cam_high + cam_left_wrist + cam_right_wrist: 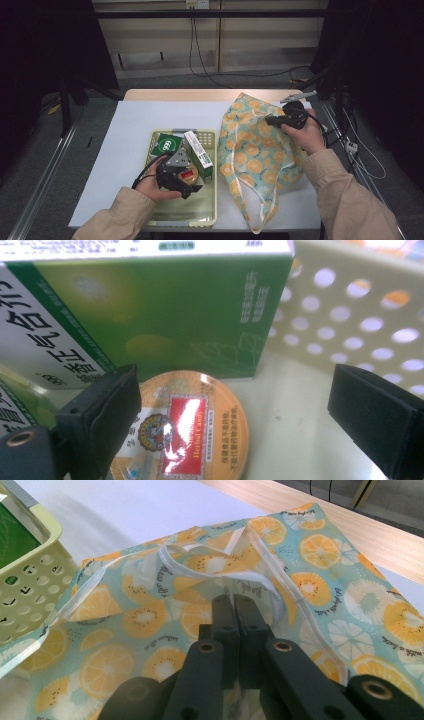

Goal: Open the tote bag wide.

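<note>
1. Reaching into the pale yellow perforated plastic basket (pixel 159 216), the left gripper (pixel 192 189) hangs with jaws spread over the round orange tin with the red label (pixel 182 427).
2. Centre the tin between the pads, clear of the green cardboard box (pixel 160 310) at twelve o'clock.
3. At two o'clock, the right gripper (pixel 233 607) pinches the citrus-print fabric bag (pixel 255 150); keep its mouth up.

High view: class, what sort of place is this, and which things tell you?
Probably a recording studio or lab: black curtains flank a papered table, cables trail across the floor, and metal rails run alongside.
</note>
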A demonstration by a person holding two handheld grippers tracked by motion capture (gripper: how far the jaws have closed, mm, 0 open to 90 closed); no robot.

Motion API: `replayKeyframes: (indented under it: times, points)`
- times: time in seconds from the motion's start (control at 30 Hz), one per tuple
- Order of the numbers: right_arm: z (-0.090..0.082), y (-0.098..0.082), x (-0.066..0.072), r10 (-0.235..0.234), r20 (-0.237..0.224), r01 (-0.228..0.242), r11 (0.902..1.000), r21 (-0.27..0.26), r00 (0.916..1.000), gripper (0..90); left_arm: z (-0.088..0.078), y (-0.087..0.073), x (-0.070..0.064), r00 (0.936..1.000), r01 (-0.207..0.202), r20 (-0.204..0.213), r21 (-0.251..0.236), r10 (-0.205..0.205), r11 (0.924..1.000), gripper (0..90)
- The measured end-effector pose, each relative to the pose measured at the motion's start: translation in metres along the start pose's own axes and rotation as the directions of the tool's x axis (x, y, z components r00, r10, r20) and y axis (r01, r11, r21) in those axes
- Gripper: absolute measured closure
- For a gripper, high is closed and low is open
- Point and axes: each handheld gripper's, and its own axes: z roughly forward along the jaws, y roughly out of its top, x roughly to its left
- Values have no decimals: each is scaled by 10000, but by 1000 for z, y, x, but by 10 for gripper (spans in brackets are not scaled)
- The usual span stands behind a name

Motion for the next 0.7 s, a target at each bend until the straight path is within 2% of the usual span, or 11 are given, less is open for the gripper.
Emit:
replayKeyframes:
  times: [0.03, 0.07, 0.23, 0.3, 0.4, 0.43, 0.47, 0.57, 0.63, 0.67, 0.7]
  points:
    - [0, 0, 1, 17, -14, -17, 10000, -5, 10000, 894, 1, -1, 3, 9981, 18, 615, -146, -9, 9999, 82]
    - [1, 0, 1, 2, -39, -2, 10000, -27, 10000, 894, 2, -1, 3, 9979, -18, 650, -190, 30, 9998, 82]
    - [2, -1, 3, -41, -76, 41, 10000, 40, 10000, 893, 4, -2, 3, 9979, -396, 521, 24, 395, 9992, 93]
    - [2, -2, 3, -9, -85, 9, 10000, 25, 10000, 893, 5, -2, 2, 9977, -362, 567, -163, 371, 9992, 94]
    - [1, -2, 2, 19, -70, -19, 10000, 13, 10000, 893, 2, -2, 2, 9976, -307, 618, -165, 317, 9994, 87]
    - [0, -2, 1, 15, -64, -15, 10000, 7, 10000, 893, 1, -2, 1, 9992, -270, 307, -112, 274, 9996, 88]
    - [0, -3, 1, 20, -55, -20, 10000, 4, 10000, 894, 1, -2, 2, 9980, -124, 624, -245, 139, 9996, 93]
    - [-1, -3, 1, 28, -45, -28, 10000, -7, 10000, 893, -4, -1, 0, 9976, 202, 669, -456, -171, 9988, 119]
    - [-1, -3, 1, 13, -47, -13, 10000, -18, 10000, 893, -5, 1, -1, 9982, 87, 602, -416, -62, 9991, 119]
    - [0, -3, 1, 21, -46, -21, 10000, 1, 10000, 893, -5, 1, -2, 9975, 161, 691, -404, -133, 9991, 114]
    - [0, -4, 2, 26, -56, -26, 10000, 7, 10000, 894, -5, 2, -3, 9992, 89, 403, -132, -83, 9999, 116]
